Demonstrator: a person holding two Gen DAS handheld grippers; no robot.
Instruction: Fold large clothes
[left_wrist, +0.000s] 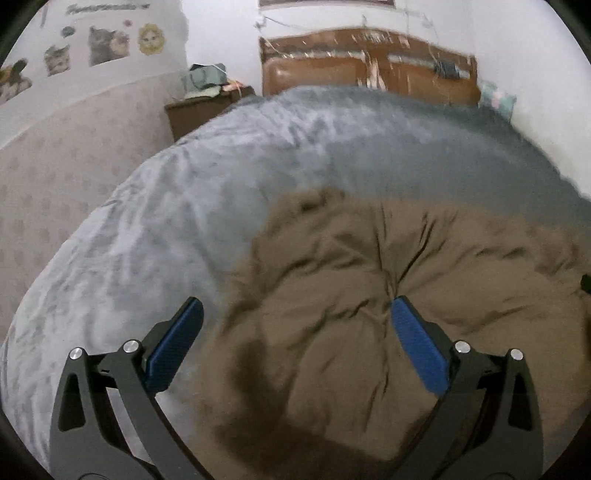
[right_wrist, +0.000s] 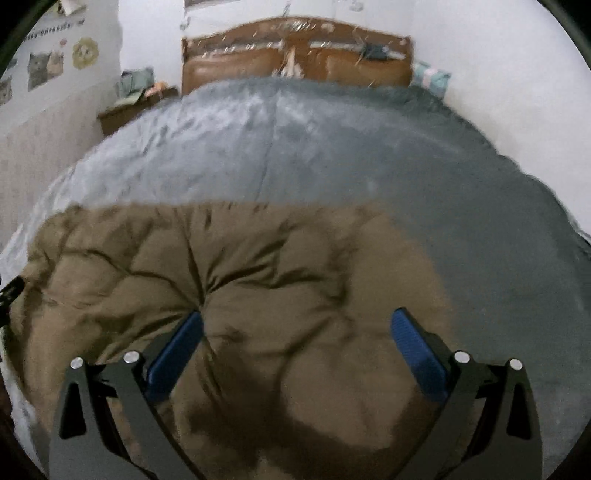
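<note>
Both tongs (left_wrist: 295, 310) (right_wrist: 295, 321) gape above the blurred brown garment (right_wrist: 240, 266).

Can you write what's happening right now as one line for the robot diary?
step: fold not begun | left gripper: open above brown garment | right gripper: open above it | garment: crumpled on grey bedspread

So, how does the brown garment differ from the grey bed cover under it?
The brown garment is puffy, with deep creases; the grey bed cover lies flatter, with a faint sheen. The garment takes up only the near part of the bed; the cover reaches up to the headboard. The garment lies on top; the cover is beneath. Both are soft textiles, and neither the left tool nor the right tool grips either.
</note>
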